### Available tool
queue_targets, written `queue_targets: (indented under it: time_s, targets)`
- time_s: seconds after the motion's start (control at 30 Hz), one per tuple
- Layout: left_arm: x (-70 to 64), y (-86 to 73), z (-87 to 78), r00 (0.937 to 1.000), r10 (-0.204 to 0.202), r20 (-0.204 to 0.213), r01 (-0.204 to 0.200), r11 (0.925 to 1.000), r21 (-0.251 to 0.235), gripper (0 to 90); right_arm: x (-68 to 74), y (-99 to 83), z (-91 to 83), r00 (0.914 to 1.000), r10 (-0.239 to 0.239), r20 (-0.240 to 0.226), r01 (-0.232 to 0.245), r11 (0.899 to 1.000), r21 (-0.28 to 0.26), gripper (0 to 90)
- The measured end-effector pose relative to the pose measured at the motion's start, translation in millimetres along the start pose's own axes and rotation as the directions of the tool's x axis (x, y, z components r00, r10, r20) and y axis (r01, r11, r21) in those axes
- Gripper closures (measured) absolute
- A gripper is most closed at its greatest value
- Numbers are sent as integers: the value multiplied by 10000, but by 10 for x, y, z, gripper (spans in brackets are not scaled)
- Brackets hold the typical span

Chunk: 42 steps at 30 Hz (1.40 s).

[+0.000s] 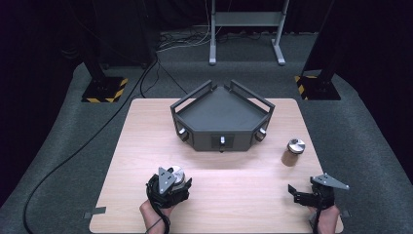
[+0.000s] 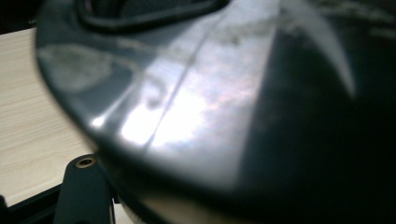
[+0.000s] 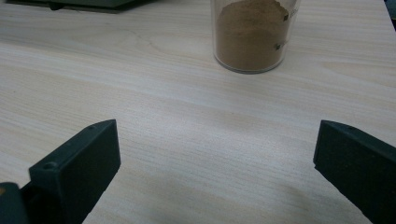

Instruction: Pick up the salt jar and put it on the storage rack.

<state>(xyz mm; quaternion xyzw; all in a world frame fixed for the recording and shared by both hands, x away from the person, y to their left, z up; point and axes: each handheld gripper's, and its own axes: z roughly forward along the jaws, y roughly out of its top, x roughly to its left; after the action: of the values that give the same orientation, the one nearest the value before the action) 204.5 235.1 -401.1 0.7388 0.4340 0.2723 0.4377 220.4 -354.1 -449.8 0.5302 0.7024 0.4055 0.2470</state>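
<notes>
The left tool (image 1: 171, 184) is clamped on a silver-lidded jar (image 1: 177, 173) near the desk's (image 1: 146, 146) front edge — likely the pickup step — while the right tool (image 1: 311, 193) waits with jaws spread before the spice jar (image 1: 292, 152) by the right edge, so lifting comes next.

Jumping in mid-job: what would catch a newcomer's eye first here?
The dark angular tray standing mid-table draws the eye first. Next comes the jar of brown powder with a silver lid, standing right of the tray, ahead of the open right hand-held gripper. Near the front edge, the left hand-held gripper sits at another silver-lidded jar.
</notes>
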Motion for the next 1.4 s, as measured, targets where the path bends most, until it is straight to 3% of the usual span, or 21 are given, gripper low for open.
queue_targets:
  time_s: [1.4]
  targets:
    - [15,437,306,9980,609,165,-612,9980,173,315,-3,-1,0,10000,-31,-36,31,10000,-1,0]
